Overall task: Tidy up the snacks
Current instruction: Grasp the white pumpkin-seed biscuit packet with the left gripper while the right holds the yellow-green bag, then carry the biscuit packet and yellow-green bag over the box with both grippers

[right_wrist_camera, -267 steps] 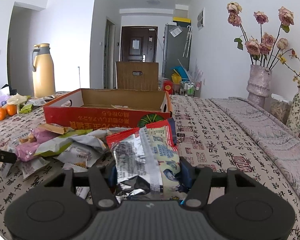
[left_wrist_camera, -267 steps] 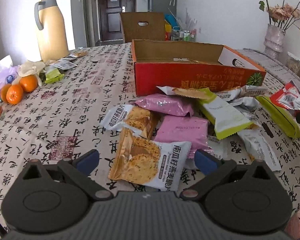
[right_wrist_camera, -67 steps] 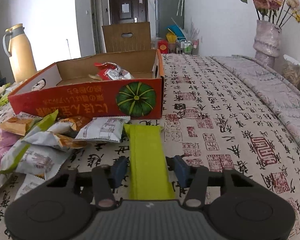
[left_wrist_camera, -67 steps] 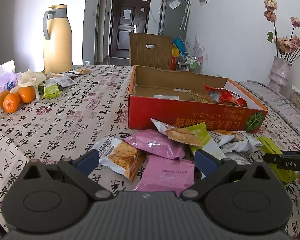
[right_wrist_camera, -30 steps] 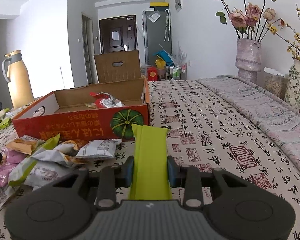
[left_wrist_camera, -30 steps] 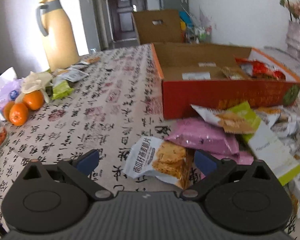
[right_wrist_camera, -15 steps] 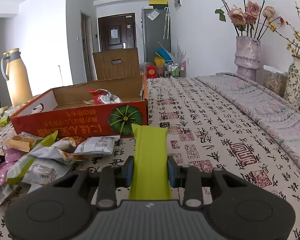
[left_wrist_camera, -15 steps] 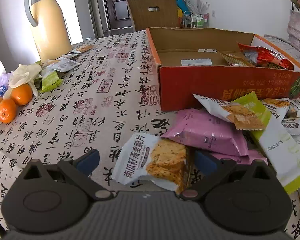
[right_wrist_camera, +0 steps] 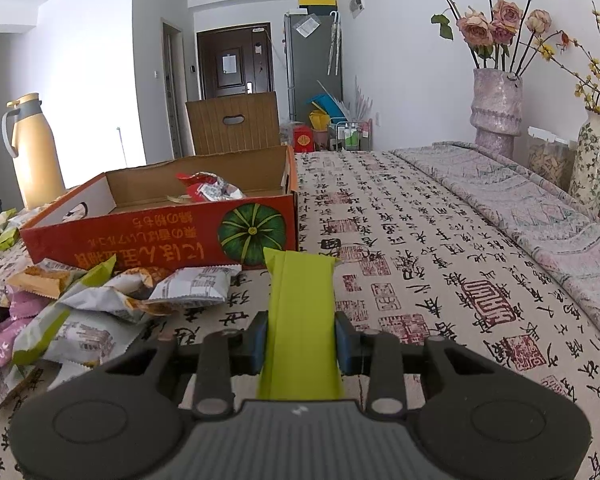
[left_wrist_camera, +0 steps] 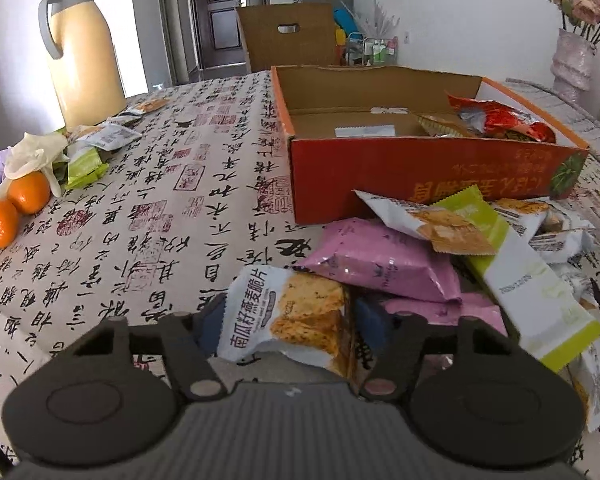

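A white pumpkin-oat cracker packet (left_wrist_camera: 284, 312) lies on the tablecloth between the fingers of my left gripper (left_wrist_camera: 290, 322). Its jaws are closing, and the blue pads touch the packet's two sides and squeeze it narrower. Behind it are pink packets (left_wrist_camera: 380, 260) and a long green-and-white packet (left_wrist_camera: 520, 280). The red cardboard box (left_wrist_camera: 420, 176) stands open behind the pile with a red snack bag (left_wrist_camera: 500, 116) inside. My right gripper (right_wrist_camera: 300, 340) is shut on a long lime-green packet (right_wrist_camera: 300, 304), held above the table in front of the box (right_wrist_camera: 140, 244), right of the pile (right_wrist_camera: 100, 300).
A yellow thermos jug (left_wrist_camera: 84, 52), oranges (left_wrist_camera: 28, 192) and small wrappers sit at the far left. A brown chair back (left_wrist_camera: 288, 36) stands behind the box. Vases with flowers (right_wrist_camera: 496, 108) stand at the right edge, beside a folded grey cloth (right_wrist_camera: 540, 208).
My left gripper's fingers have come in from wide apart onto the cracker packet, which now looks pinched. The right gripper and its green packet have stayed put.
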`<state>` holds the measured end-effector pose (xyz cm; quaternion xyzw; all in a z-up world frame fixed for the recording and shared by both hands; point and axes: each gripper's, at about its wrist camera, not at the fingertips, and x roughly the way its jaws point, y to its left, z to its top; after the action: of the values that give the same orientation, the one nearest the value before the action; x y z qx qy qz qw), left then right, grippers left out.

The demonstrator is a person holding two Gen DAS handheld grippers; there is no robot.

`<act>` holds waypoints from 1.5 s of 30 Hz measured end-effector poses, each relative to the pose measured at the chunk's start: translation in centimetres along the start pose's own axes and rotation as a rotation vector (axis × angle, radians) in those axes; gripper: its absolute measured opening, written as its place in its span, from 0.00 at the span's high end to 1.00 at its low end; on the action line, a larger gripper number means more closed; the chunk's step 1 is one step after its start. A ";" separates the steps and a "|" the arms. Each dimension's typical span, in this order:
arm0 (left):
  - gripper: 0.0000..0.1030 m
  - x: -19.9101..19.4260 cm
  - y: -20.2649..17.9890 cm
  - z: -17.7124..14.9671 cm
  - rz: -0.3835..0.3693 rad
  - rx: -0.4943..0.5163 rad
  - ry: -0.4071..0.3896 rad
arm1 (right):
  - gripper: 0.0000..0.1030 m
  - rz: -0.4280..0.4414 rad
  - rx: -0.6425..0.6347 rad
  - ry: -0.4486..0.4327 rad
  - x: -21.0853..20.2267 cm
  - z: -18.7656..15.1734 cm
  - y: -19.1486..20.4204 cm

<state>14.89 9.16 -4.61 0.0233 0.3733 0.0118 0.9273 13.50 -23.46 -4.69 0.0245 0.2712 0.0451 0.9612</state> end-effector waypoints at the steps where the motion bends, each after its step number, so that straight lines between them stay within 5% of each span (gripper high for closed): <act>1: 0.38 -0.1 0.0 0.0 0.003 -0.002 -0.004 | 0.68 0.001 0.000 0.000 -0.1 0.0 0.0; 9: 0.51 -1.4 -0.3 -0.7 0.016 -0.008 -0.033 | 0.68 0.009 0.000 -0.004 -0.5 -0.2 -0.1; 22: 0.51 -5.3 -0.3 -1.2 0.039 -0.028 -0.142 | 0.68 0.019 -0.005 -0.024 -1.6 -0.1 0.2; 45: 0.51 -8.0 -4.4 5.0 -0.091 -0.025 -0.351 | 0.68 0.098 -0.063 -0.159 -1.4 4.8 3.8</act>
<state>12.62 4.30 4.27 -0.0034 0.2063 -0.0298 0.9780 14.53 -19.89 0.35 0.0109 0.1911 0.0983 0.9766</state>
